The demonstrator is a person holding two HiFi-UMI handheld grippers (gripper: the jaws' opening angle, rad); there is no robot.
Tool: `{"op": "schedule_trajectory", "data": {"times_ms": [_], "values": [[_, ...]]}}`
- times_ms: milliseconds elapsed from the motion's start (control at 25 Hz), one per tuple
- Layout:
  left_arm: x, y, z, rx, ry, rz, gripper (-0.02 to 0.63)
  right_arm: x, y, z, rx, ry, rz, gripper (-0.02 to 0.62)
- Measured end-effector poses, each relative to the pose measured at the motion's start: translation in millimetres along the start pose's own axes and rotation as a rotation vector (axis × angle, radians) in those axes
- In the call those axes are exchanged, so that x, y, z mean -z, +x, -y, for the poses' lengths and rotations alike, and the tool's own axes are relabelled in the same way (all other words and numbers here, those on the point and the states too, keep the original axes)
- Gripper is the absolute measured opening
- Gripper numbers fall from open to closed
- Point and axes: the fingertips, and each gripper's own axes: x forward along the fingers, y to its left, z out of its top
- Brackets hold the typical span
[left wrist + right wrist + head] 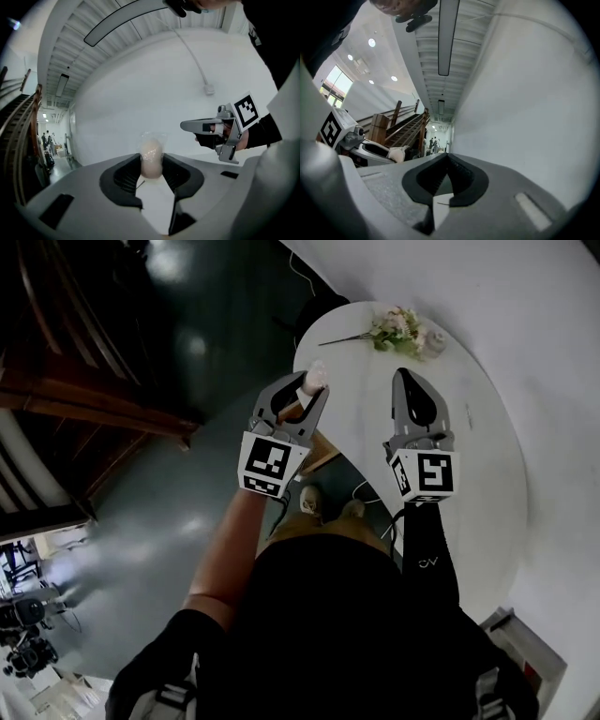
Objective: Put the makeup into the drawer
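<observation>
A pale pink egg-shaped makeup sponge [316, 377] in clear wrap sticks out between the tips of my left gripper [312, 393], which is shut on it. In the left gripper view the sponge [151, 157] stands upright between the dark pads [129, 174]. My right gripper [405, 381] is held beside the left one, its jaws closed to a point with nothing between them. Its pads [461, 174] meet at the tip in the right gripper view. Both grippers are held out level above the near edge of a white round table [473, 442]. No drawer is clearly in view.
A bunch of pale flowers [405, 331] lies at the table's far side by the white curved wall [525, 296]. A brown wooden piece [321, 452] shows under the table edge. A wooden staircase [84, 399] stands at the left, and a grey box [531, 652] at the lower right.
</observation>
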Motion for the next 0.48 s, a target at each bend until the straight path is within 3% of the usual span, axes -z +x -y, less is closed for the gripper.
{"op": "schedule_trajectory", "data": {"times_ms": [320, 480], "values": [[20.7, -38.1, -37.5, -0.08, -0.029, -0.02, 0.137, 7.4, 27.9, -56.6, -0.1, 0.002, -0.015, 0.005], [66.9, -36.6, -46.1, -0.081, -0.062, -0.129, 0.14, 9.6, 29.2, -61.5, -0.096, -0.002, -0.027, 0.005]]}}
